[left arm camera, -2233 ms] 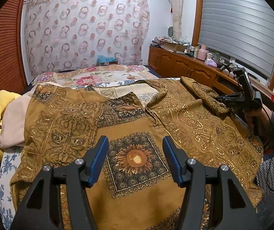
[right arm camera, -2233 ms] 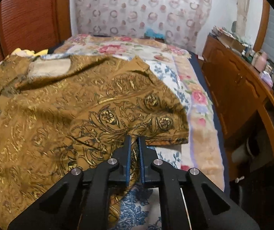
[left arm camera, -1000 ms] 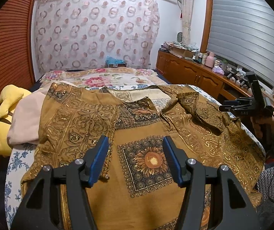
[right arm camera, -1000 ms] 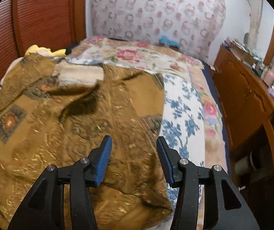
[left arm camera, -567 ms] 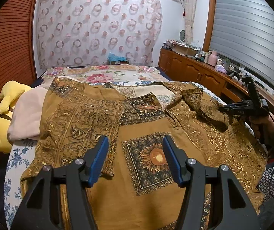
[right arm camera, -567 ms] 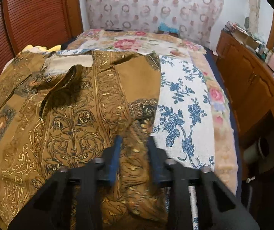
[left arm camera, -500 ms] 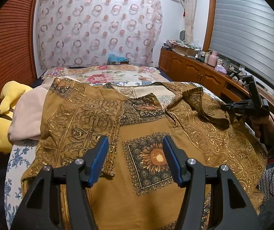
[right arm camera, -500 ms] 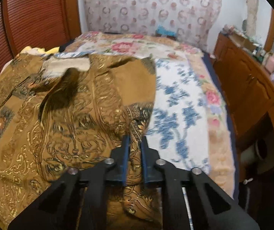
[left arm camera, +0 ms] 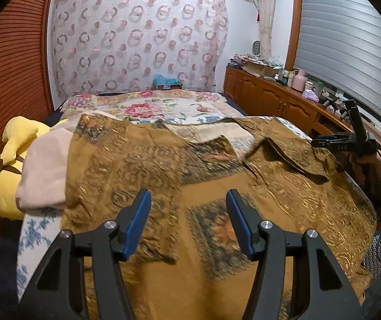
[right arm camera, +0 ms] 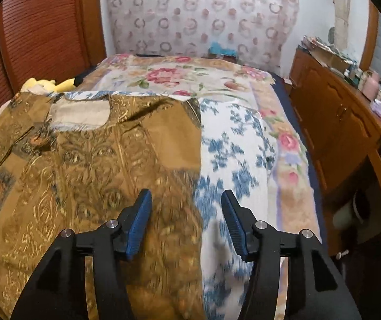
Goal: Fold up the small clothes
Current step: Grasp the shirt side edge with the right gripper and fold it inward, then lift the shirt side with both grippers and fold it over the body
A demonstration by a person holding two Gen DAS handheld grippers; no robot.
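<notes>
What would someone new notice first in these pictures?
A big brown-and-gold patterned garment lies spread across the floral bedspread, filling the middle of both views. At its left edge, a yellow plush toy lies half under a folded pink cloth. Both grippers hover over the garment, holding nothing.

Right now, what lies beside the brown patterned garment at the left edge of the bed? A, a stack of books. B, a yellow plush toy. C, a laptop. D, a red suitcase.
B: a yellow plush toy lies left of the brown patterned garment.

Patterned curtain (left arm camera: 137, 40), wooden cabinets (left arm camera: 270, 101), shuttered window (left arm camera: 350, 45).
</notes>
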